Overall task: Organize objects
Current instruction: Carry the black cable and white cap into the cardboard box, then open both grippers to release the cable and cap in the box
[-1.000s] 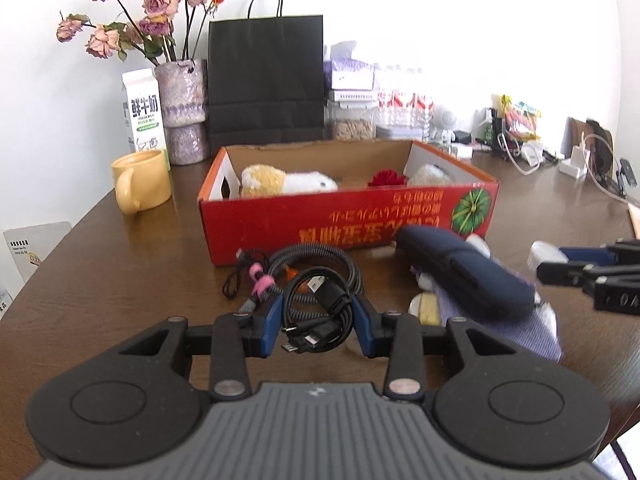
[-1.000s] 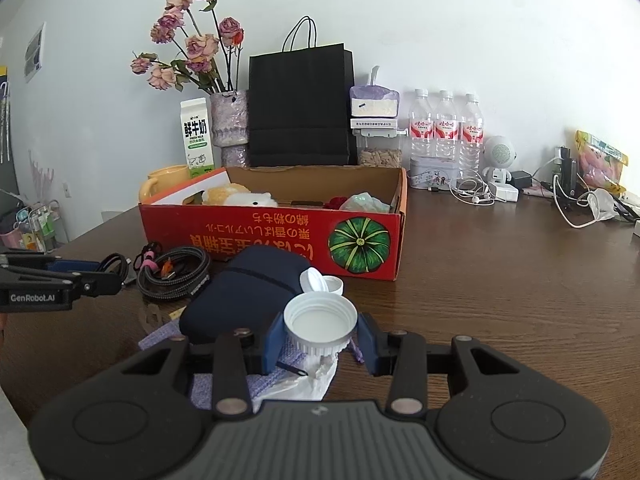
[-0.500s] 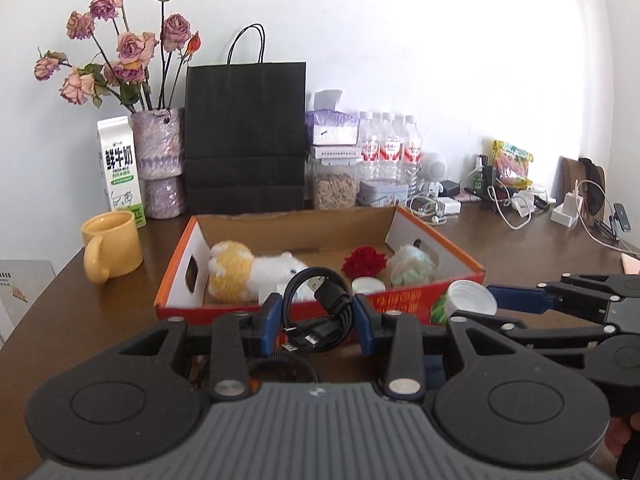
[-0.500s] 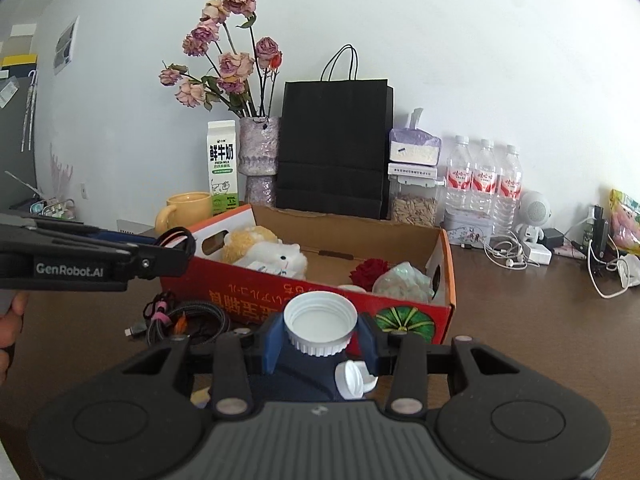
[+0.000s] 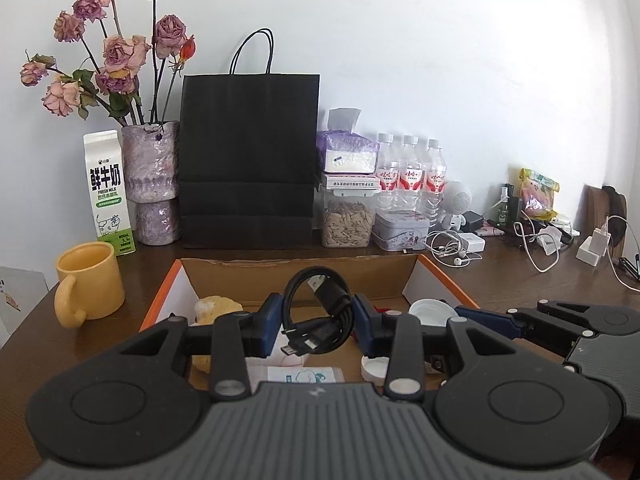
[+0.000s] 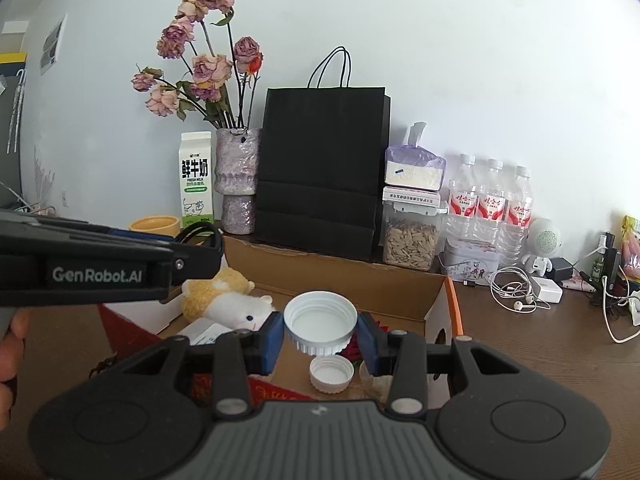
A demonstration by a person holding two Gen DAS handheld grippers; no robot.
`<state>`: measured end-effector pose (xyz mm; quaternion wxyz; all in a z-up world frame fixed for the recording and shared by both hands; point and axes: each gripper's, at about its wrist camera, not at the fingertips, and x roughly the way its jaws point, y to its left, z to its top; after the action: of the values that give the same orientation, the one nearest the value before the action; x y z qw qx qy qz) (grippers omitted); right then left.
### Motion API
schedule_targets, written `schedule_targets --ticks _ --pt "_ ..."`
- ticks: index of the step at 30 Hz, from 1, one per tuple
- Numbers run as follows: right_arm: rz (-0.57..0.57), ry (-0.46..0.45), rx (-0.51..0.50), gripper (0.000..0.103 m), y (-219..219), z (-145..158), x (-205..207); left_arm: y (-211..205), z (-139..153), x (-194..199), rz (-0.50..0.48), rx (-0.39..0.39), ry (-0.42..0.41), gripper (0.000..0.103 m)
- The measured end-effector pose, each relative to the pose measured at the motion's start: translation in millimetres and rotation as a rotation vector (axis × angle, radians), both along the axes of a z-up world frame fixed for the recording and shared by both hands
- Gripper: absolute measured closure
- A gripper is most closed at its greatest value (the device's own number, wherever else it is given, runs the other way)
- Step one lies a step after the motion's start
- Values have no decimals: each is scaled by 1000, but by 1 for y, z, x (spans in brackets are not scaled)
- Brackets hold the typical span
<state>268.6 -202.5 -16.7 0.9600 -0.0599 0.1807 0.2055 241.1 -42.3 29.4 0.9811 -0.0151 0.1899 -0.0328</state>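
My left gripper [image 5: 316, 322] is shut on a coiled black USB cable [image 5: 320, 312] and holds it above the open red cardboard box [image 5: 304, 270]. My right gripper [image 6: 320, 336] is shut on a large white jar lid [image 6: 320, 322], also above the box [image 6: 360, 280]; that lid shows in the left wrist view [image 5: 434, 310] too. In the box lie a yellow-and-white plush toy [image 6: 224, 296], a smaller white cap [image 6: 332, 374], a red flower partly hidden behind the gripper and a small packet [image 5: 306, 374].
Behind the box stand a black paper bag [image 5: 248, 160], a vase of dried roses [image 5: 152, 184], a milk carton [image 5: 108, 192], a seed jar [image 5: 348, 220] and water bottles [image 5: 412, 176]. A yellow mug [image 5: 86, 284] sits left of the box. Chargers and earphones [image 5: 452, 248] lie at right.
Both grippers have risen from the table and moved forward over the box, the left carrying the cable and the right carrying the lid. The box now lies directly beneath them.
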Motion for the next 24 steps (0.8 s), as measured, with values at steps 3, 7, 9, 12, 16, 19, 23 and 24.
schedule_targets --ticks 3,7,9,12,16,19,23,24 --pt "-17 23 6 64 2 -5 18 -2 -4 18 5 1 10 64" --pt "-36 54 16 64 2 -14 35 0 -12 39 17 -9 30 64" --pt "-42 70 23 64 0 -20 42 2 -17 47 24 -18 43 64" --pt "-56 101 22 64 -3 -30 48 5 -25 57 24 -22 78 64" --pt "-52 119 23 64 -5 -35 50 5 -33 59 23 -18 98 63" --pt "-53 114 31 59 -6 -35 47 3 -34 56 19 -10 91 23" --pt "-60 97 30 11 -7 -35 43 1 -30 49 53 9 56 0" --pt "-58 94 33 9 -7 -35 42 2 -30 49 53 6 56 0"
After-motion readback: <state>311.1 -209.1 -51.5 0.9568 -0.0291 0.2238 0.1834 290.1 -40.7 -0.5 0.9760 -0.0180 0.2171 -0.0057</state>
